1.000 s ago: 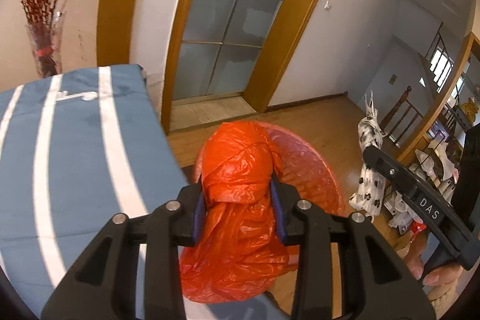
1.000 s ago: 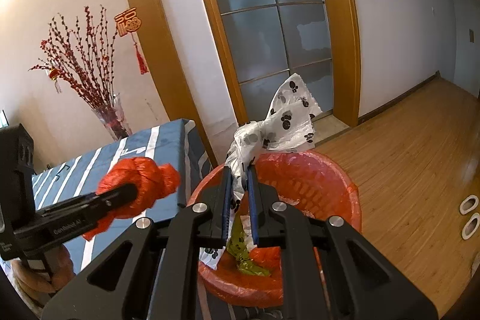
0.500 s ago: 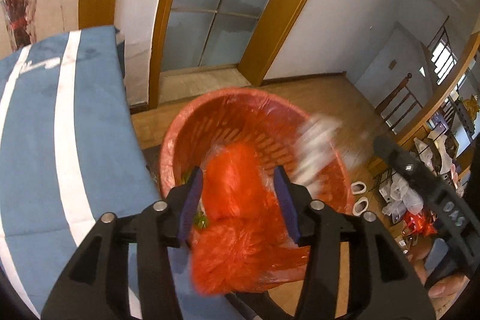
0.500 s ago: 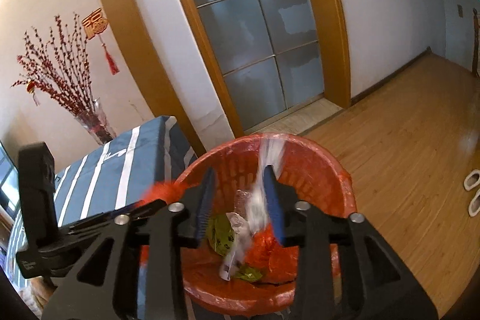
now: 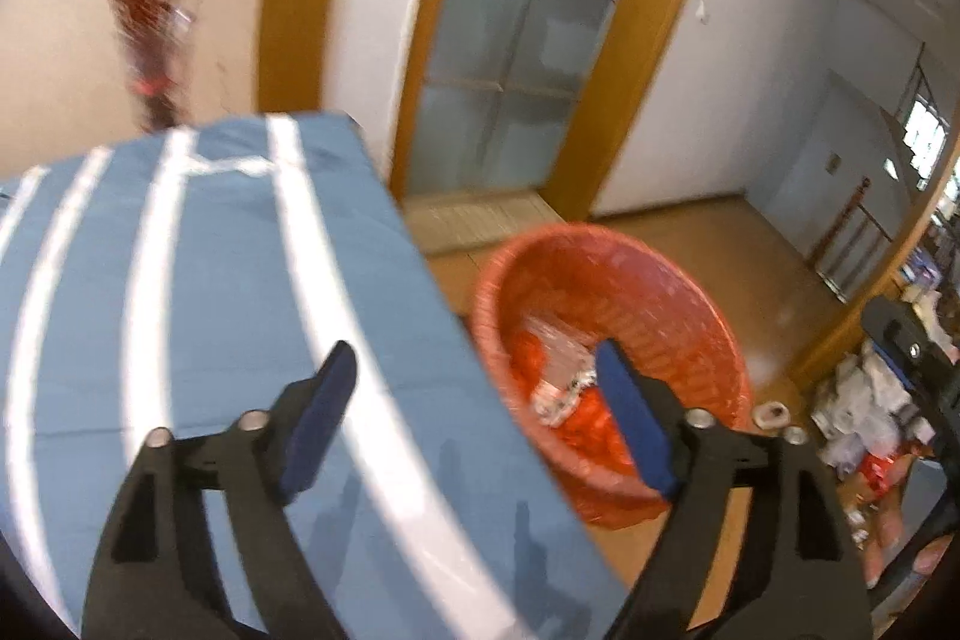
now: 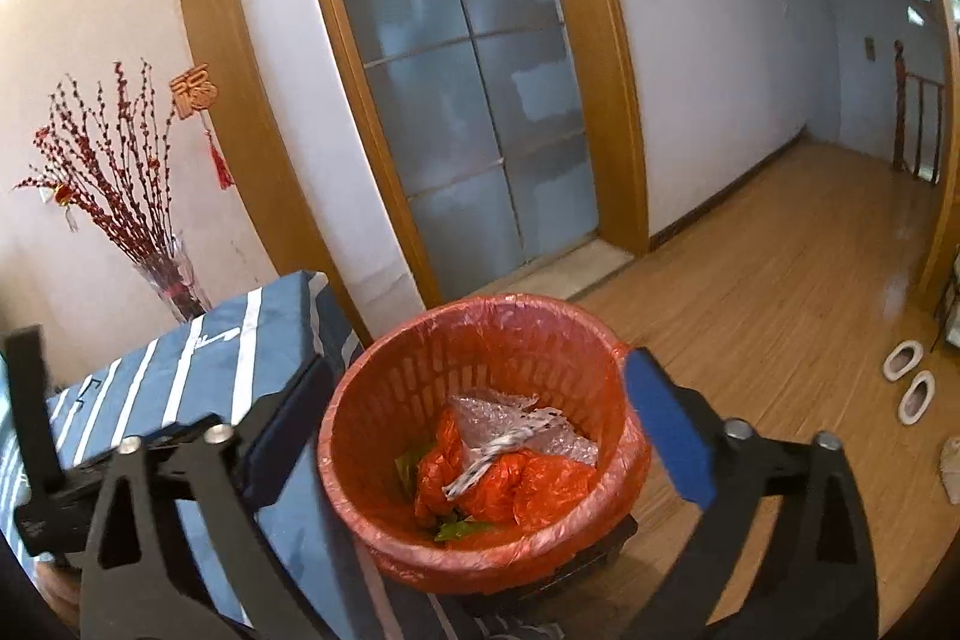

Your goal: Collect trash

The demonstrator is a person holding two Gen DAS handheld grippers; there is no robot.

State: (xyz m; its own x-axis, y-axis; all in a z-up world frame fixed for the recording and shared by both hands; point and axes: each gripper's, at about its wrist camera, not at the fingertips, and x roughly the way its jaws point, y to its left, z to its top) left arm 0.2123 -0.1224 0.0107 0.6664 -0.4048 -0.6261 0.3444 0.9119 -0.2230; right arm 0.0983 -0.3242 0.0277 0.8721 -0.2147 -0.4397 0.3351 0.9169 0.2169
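Note:
A red mesh basket [image 6: 480, 316] lined with a red bag stands on the floor beside the blue striped table [image 6: 180, 376]. Inside it lie a crumpled red bag [image 6: 528, 484], a white spotted bag [image 6: 498, 451] and clear plastic [image 6: 510, 412]. My right gripper [image 6: 474, 424] hovers over the basket, its jaws opening wide with nothing held between them. My left gripper [image 5: 474, 400] hangs over the table's edge [image 5: 420, 340], just left of the basket [image 5: 600, 250]. Its jaws are opening too, and hold nothing. The picture there is blurred.
A glass vase of red branches [image 6: 174, 280] stands behind the table. A glass door [image 6: 468, 100] in a wooden frame is beyond the basket. Slippers [image 6: 912, 382] lie on the wooden floor at right. A heap of bags and clutter [image 5: 864, 412] lies right of the basket.
Both grippers let go of their bags: the red bag and the white spotted bag fell into the basket. Both jaws spread wide. The left gripper swung left toward the table.

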